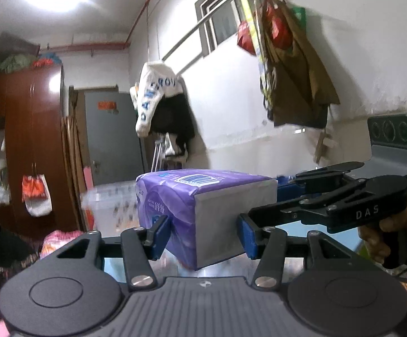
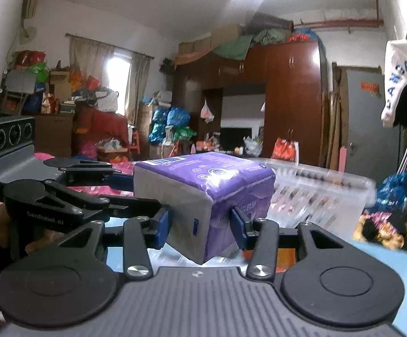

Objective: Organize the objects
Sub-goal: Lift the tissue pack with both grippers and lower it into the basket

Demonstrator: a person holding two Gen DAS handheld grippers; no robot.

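Your left hand-held gripper is closed on the purple tissue pack: its blue pads press the purple wrapper on one side and the grey end face on the other. Your right hand-held gripper clamps the same pack across a neighbouring corner, pads touching both faces. The pack sits tilted, one corner pointing down, held clear of the blue bench below it. In the left wrist view, your right gripper body reaches in from the right side, its upper finger near the pack's far end. A clear plastic storage bin stands just behind the pack. A white garment hangs on the wall rail beyond.
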